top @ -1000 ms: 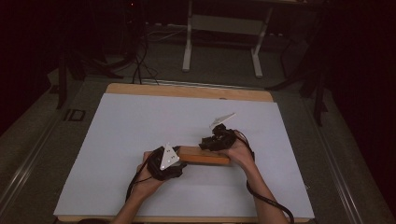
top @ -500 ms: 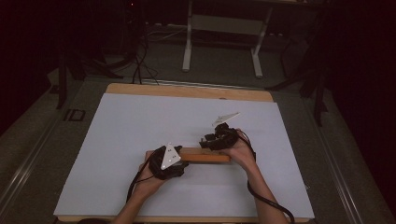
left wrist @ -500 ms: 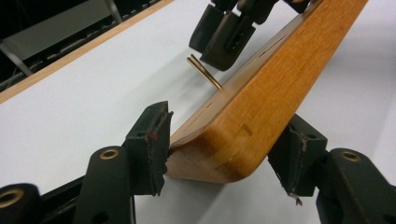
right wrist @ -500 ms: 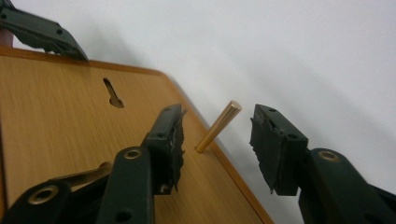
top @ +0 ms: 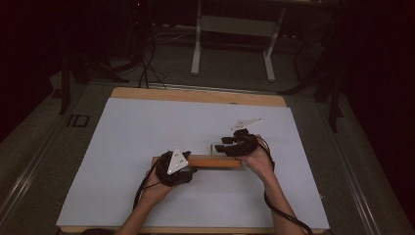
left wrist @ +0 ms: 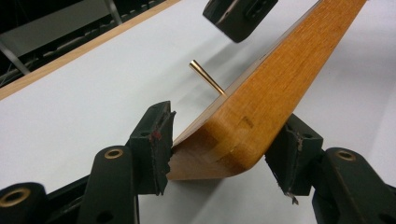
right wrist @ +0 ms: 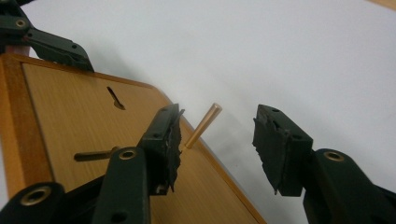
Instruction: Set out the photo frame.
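My jaws stand apart, just opened wider, the thin brass pin [right wrist: 203, 125] between them, touched by neither pad. Pin rises tilted from the edge of the wooden board [right wrist: 93, 140]. Two dark slots cut into the board's face, left of the pin. Other gripper [right wrist: 42, 39] at the board's far corner. White table surface [right wrist: 280, 56] beyond the board.

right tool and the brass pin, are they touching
Apart. The right gripper view shows the brass pin standing between the right tool's open jaws, with white table visible on both sides of it.
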A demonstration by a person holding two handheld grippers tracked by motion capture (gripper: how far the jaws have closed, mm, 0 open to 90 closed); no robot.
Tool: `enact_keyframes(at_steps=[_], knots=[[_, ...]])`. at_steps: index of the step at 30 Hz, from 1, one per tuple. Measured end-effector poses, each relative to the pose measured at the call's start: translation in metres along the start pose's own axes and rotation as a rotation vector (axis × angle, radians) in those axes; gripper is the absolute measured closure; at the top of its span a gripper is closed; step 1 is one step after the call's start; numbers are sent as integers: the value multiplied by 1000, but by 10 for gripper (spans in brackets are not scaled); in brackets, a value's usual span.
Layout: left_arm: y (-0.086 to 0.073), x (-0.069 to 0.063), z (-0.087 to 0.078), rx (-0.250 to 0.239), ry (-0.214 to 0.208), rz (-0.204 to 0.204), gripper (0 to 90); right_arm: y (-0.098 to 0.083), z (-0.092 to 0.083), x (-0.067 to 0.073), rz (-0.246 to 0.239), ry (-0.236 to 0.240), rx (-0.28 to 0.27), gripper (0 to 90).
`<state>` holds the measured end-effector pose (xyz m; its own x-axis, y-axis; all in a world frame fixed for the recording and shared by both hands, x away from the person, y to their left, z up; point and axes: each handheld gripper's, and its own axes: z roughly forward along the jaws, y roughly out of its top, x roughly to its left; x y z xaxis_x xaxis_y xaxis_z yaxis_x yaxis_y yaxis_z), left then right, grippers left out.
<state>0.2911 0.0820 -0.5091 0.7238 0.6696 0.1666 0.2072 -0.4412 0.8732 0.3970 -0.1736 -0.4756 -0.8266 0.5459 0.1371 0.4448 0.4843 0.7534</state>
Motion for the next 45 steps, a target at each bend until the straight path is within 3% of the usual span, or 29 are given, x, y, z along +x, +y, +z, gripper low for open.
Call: enact_keyframes(at_steps=[20, 41, 45], knots=[[0, 2, 0, 0, 0, -26, 449, -18, -25, -6, 8, -63, -55, 530], [1, 4, 0, -4, -7, -48, 447, -51, -49, -7, 0, -146, -93, 554], [1, 4, 0, -7, -9, -54, 447, -58, -52, -8, 20, -157, -109, 554]])
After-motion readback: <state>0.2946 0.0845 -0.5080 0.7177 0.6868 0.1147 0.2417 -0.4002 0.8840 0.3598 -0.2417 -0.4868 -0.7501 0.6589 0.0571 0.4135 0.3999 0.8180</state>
